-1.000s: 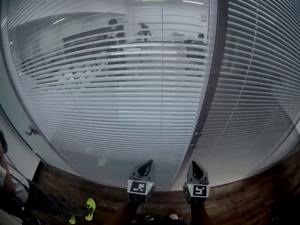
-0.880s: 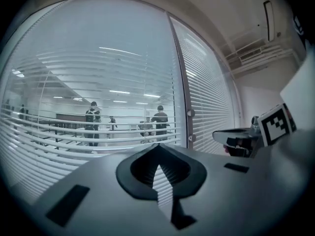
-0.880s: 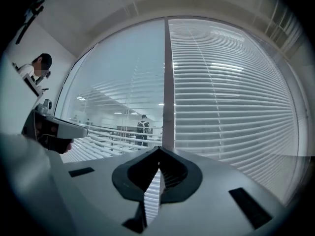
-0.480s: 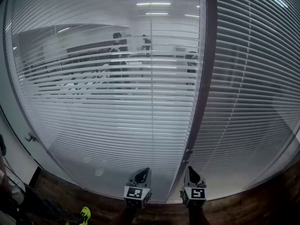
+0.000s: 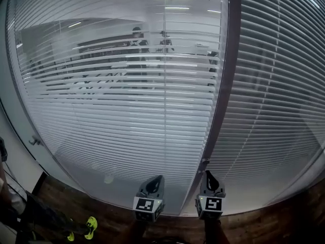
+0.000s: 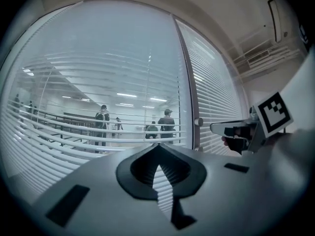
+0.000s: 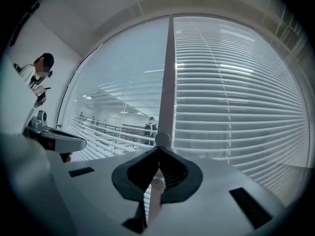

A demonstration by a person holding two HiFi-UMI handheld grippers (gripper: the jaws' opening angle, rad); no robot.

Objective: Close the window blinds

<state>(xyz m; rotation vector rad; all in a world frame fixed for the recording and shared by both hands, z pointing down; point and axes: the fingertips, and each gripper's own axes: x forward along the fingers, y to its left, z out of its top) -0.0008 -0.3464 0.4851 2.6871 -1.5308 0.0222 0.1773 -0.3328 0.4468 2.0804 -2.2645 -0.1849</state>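
Note:
Two glass panes carry white slatted blinds. The left blinds (image 5: 122, 111) stand open, and an office shows through the slats. The right blinds (image 5: 274, 95) look nearly flat and dense. A dark mullion (image 5: 223, 85) divides them, with a small round knob (image 5: 204, 162) low on it. My left gripper (image 5: 153, 183) and right gripper (image 5: 209, 177) point up side by side near the glass bottom, both shut. In the right gripper view the jaw tips (image 7: 158, 150) sit just below the knob (image 7: 162, 139). A pale rod-like shape shows in the gap behind the tips, and I cannot tell what it is. The left gripper (image 6: 157, 149) holds nothing.
People (image 5: 136, 39) stand behind the left pane. Another person (image 7: 37, 73) stands at my left by the wall. Yellow-green shoes (image 5: 90, 223) lie on the wooden floor (image 5: 264, 222). A small handle (image 5: 34, 140) sits on the left frame.
The head view has shifted a little, so the mullion and panes sit differently in the frame. Both grippers stay low, side by side and shut. The slats look unchanged.

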